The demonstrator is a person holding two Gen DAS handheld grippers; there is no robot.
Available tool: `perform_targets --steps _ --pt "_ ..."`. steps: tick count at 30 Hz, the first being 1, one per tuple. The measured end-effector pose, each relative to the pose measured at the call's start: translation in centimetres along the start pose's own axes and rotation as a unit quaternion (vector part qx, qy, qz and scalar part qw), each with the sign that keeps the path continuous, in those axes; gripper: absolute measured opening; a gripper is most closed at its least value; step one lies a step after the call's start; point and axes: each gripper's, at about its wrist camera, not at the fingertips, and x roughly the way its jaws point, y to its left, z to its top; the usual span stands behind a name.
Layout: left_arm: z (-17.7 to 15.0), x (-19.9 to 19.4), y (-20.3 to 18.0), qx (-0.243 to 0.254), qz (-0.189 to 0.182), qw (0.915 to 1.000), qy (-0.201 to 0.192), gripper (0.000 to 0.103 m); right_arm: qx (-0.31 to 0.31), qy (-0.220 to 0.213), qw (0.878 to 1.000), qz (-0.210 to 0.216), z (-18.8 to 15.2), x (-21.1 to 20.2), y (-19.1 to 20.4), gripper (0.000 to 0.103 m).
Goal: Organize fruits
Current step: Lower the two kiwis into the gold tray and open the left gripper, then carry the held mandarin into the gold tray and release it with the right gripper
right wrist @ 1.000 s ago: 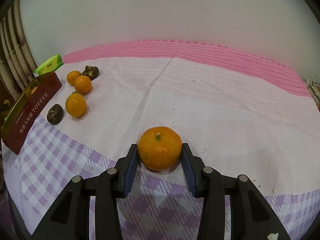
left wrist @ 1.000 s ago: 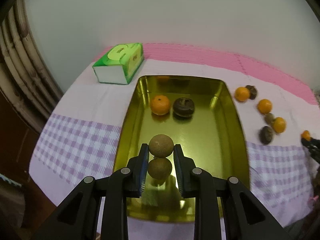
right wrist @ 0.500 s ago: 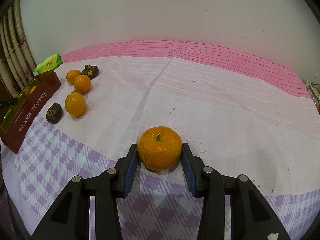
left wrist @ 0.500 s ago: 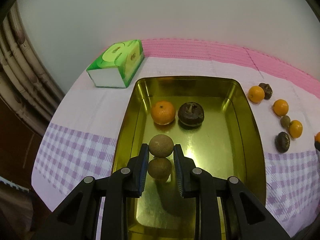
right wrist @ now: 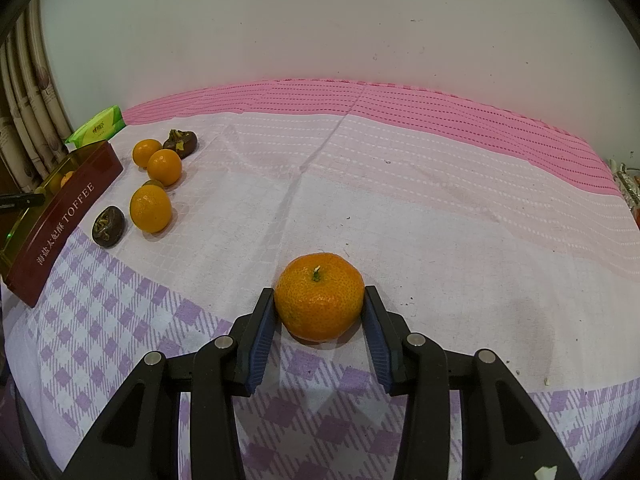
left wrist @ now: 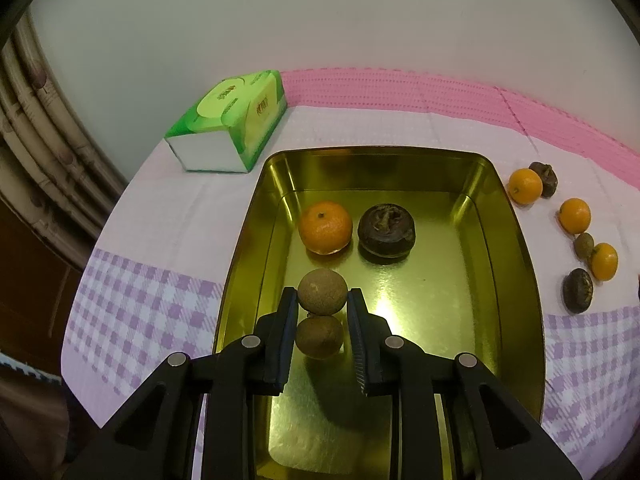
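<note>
Left gripper: jaws pinching a round, tan-brown, rough-skinned fruit, held above the shiny floor of a rectangular gold metal tin; mirror image of that fruit visible directly below it on the tin floor. Inside the tin, beyond the gripper: an orange mandarin just beside a dark brown wrinkled fruit, close together, contact not discernible. Tin resting on a white, pink and purple-checked tablecloth. Green tissue pack near the tin's far left corner. Loose group of fruits on the cloth to the right of the tin: three small oranges, two dark brown fruits, one small tan fruit. Right gripper: jaws closed against both sides of a large orange mandarin, stem upward, resting on the tablecloth at the edge of the checked band. Seen from the right wrist view, tin's dark red outer wall lettered "TOFFEE" at far left, well apart from the gripped mandarin, with the loose fruit group between.
</note>
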Motion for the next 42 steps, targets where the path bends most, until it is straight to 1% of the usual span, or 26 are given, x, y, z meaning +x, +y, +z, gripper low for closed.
perform_targets --steps 15,20,24,27,30,32,33,35,42 --pt "0.3 1.4 0.1 0.000 0.011 0.9999 0.011 0.026 0.000 0.001 1.000 -0.001 0.1 0.0 0.1 0.041" --pt "0.5 1.8 0.1 0.003 0.025 0.9996 0.009 0.026 0.000 0.001 1.000 -0.001 0.0 0.0 0.0 0.041" --pt "0.5 1.7 0.0 0.006 0.030 0.9995 0.006 0.027 0.000 0.001 1.000 -0.001 0.1 0.0 0.2 0.041" --pt "0.6 1.4 -0.2 0.015 0.044 0.9989 0.000 0.027 0.000 0.001 1.000 -0.001 0.1 0.0 0.2 0.041" --pt "0.6 1.1 -0.2 0.016 0.050 0.9986 -0.003 0.034 -0.001 0.001 1.000 -0.001 0.1 0.0 0.2 0.041" --pt "0.6 0.8 -0.1 0.014 0.059 0.9981 -0.006 0.043 -0.001 0.001 1.000 -0.002 0.1 0.0 0.1 0.041" --pt "0.6 0.6 -0.1 0.013 0.061 0.9980 -0.008 0.046 -0.001 0.001 1.000 -0.001 0.1 0.0 0.2 0.041" --pt "0.7 0.1 0.0 0.011 0.062 0.9979 -0.014 0.054 0.000 0.001 1.000 -0.001 0.1 0.0 0.1 0.041" --pt "0.5 -2.9 -0.5 0.007 0.050 0.9983 -0.031 0.055 -0.001 0.001 1.000 -0.002 0.2 0.0 0.3 0.041"
